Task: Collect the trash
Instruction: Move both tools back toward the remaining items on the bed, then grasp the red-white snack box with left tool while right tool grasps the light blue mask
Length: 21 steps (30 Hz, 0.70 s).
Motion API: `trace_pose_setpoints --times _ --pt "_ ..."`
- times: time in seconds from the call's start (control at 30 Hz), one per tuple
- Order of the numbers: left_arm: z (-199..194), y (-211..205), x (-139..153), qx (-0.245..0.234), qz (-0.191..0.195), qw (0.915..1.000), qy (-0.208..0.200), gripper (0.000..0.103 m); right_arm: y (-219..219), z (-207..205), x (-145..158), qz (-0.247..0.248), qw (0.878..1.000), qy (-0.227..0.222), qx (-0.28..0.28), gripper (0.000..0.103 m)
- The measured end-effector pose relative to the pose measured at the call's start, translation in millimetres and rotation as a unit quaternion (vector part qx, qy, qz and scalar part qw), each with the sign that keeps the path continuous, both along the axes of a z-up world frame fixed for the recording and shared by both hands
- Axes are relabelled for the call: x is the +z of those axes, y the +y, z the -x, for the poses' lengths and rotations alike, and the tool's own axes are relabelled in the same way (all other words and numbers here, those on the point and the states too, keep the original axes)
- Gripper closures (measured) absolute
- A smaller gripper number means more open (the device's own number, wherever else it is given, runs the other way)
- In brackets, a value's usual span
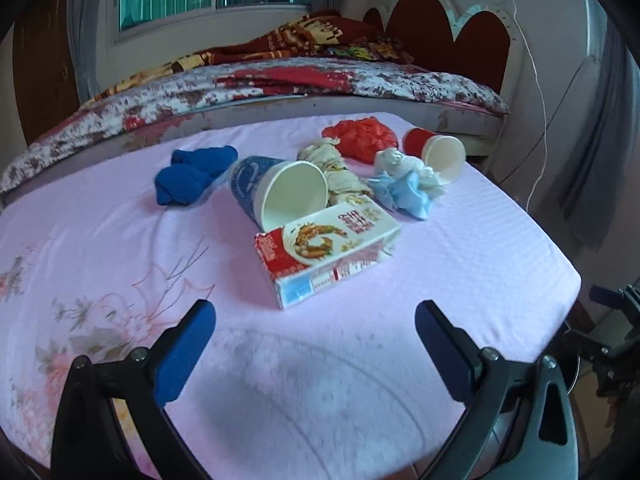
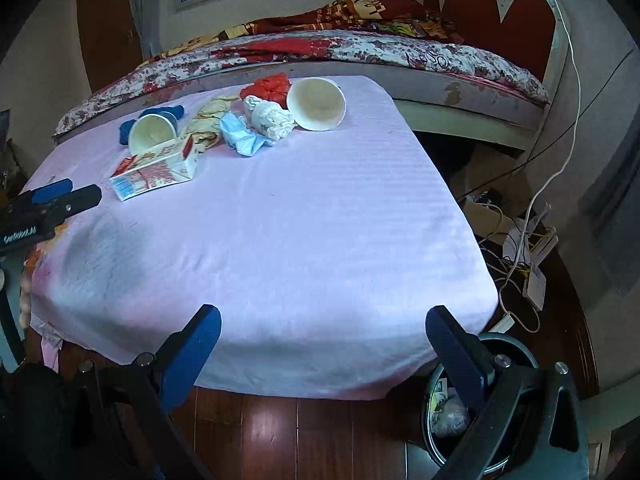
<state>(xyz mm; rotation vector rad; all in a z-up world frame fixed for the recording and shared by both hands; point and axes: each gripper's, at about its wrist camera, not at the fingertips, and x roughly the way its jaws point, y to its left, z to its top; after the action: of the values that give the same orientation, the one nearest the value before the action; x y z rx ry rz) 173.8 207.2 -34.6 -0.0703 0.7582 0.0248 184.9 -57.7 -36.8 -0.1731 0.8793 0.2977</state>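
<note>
The left gripper hangs low over the near part of the bench, which is draped in a pink cloth, and its blue-padded fingers are spread wide with nothing between them. Just ahead of them lies a red-and-white cardboard food box printed with a shrimp picture, flat on the cloth. Touching the box's far edge is a blue paper cup tipped on its side, its white mouth facing the camera. Left of the cup sits a crumpled dark blue cloth. Behind the cup is a yellowish crumpled wrapper, then a light blue crumpled tissue beside a white crumpled tissue. Farther back lie a crumpled red plastic bag and a red paper cup on its side.

The right gripper hovers at the bench's near edge, its fingers likewise wide apart and empty. Below its right finger a round metal bin with scraps inside stands on the wooden floor. The trash is clustered at the far left of the bench in this view, well apart from the right gripper. A bed with a floral cover runs behind the bench
</note>
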Motion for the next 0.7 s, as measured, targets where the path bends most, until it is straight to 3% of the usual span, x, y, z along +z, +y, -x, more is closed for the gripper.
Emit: trace_pose_setpoints --times 0.27,0.5,0.6,0.7 --pt "-29.0 -8.3 -10.3 -0.016 0.006 0.9999 0.004 0.003 12.7 -41.9 -3.7 0.009 1.0 0.007 -0.015 0.0" --pt "-34.4 -35.1 -8.2 -0.066 0.016 0.9977 -0.005 0.003 11.2 -43.8 -9.6 0.016 1.0 0.012 -0.017 0.0" --pt "-28.1 -37.8 -3.1 -0.041 -0.018 0.9988 -0.021 0.003 5.5 -42.8 -11.7 0.012 0.999 0.018 -0.024 0.0" --pt "-26.4 -17.3 -0.5 -0.007 -0.009 0.9997 -0.02 0.003 6.5 -44.1 -12.3 0.013 0.999 0.019 -0.022 0.0"
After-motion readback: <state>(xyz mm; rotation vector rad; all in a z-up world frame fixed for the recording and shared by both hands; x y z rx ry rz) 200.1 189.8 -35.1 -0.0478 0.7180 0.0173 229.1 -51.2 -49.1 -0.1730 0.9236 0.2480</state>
